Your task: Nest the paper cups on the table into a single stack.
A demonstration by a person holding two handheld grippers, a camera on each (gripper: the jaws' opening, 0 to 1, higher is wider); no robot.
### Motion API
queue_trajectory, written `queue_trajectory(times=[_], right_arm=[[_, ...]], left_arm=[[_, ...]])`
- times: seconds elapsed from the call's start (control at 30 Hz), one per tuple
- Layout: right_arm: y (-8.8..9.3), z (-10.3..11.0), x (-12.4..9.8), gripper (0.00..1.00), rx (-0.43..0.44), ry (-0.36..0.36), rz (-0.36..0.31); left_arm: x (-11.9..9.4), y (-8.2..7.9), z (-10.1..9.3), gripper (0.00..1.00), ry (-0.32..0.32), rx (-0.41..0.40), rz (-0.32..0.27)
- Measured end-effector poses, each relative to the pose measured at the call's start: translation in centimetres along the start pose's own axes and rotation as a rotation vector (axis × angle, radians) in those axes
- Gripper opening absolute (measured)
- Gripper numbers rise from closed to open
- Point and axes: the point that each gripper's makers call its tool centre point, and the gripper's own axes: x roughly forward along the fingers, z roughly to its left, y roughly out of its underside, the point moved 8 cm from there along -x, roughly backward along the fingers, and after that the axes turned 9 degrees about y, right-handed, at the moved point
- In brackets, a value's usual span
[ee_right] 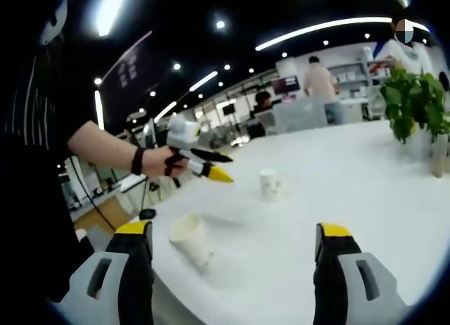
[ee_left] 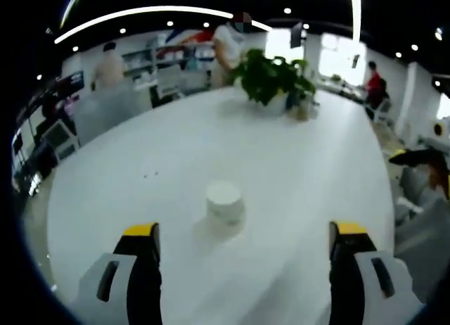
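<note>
In the left gripper view, the left gripper (ee_left: 243, 242) is held wide, nothing gripped; an upside-down paper cup (ee_left: 225, 202) is seen at 12 o'clock on the white table (ee_left: 176, 149), a potted plant (ee_left: 271, 77) beyond. In the right gripper view, the right gripper (ee_right: 233, 244) is spread wide; a tilted cup (ee_right: 190, 238) is seen at 10 o'clock, an upright cup (ee_right: 269, 183) farther.

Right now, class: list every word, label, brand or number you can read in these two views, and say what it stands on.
None can be read.
Paper cups: no print visible.
Dark wall panel: pale marks, too blurred to read.
Back shelves: too small and blurred to read.
</note>
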Motion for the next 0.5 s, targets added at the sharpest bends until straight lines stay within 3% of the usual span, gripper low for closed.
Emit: queue_trajectory(times=[0.5], right_arm=[[0.7, -0.9, 0.4, 0.92, 0.034, -0.014, 0.006]], left_arm=[[3.0, -0.6, 1.1, 0.95, -0.012, -0.029, 0.011]])
